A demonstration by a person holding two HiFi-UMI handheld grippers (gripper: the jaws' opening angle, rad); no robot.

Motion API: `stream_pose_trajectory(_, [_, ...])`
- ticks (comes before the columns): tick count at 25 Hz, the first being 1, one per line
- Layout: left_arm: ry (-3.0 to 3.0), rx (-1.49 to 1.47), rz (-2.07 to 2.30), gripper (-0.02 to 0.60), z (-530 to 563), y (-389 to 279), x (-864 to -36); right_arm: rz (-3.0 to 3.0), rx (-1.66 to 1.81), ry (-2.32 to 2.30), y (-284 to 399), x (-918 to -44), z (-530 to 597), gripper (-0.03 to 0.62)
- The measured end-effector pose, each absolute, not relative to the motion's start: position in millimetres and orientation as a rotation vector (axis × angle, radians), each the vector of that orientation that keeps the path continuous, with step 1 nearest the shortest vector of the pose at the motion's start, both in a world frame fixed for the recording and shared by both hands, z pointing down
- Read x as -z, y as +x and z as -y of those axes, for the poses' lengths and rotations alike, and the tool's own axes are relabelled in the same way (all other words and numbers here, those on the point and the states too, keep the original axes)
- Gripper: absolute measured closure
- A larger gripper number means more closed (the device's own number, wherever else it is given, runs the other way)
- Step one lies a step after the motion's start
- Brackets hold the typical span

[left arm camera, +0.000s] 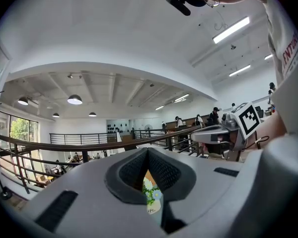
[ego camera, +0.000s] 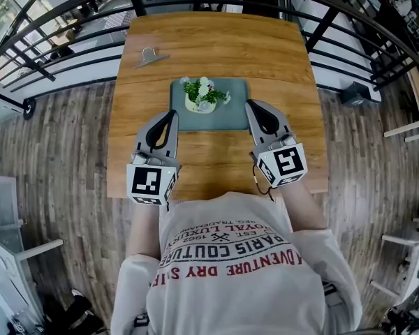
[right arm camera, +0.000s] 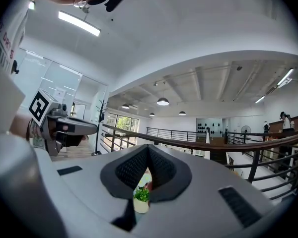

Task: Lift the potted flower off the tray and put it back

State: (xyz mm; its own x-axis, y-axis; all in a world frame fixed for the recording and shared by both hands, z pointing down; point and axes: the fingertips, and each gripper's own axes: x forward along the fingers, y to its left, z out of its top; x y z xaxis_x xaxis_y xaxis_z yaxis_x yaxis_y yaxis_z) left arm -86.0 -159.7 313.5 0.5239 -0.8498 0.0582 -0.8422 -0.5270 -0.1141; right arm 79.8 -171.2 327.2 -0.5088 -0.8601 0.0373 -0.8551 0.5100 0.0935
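Observation:
The potted flower [ego camera: 201, 95], a small cream pot with green leaves and pale blooms, stands upright on the grey-green tray [ego camera: 234, 114] in the middle of the wooden table [ego camera: 216, 40]. My left gripper [ego camera: 173, 114] hovers by the tray's near left corner, jaws shut and empty. At the near right corner my right gripper [ego camera: 251, 105] is likewise shut on nothing. Neither touches the pot. In the left gripper view the flower [left arm camera: 151, 195] peeks through the slit below the closed tips [left arm camera: 148, 150]. The right gripper view shows the pot [right arm camera: 141, 197] under its own tips [right arm camera: 149, 147].
A small grey metal object [ego camera: 150, 56] lies on the table's far left. A dark railing [ego camera: 70, 5] curves round the table's far side, with a drop beyond. The table's near edge runs just in front of the person's body.

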Motion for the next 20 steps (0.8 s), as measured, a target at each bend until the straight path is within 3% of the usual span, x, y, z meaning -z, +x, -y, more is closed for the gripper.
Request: stream_pose_trajectory(20, [-2.724,0.178,-1.465,0.569,163.4,-84.6,-313.7,2.61,0.053,1.598,82.3,-323.2,176.6,0.568])
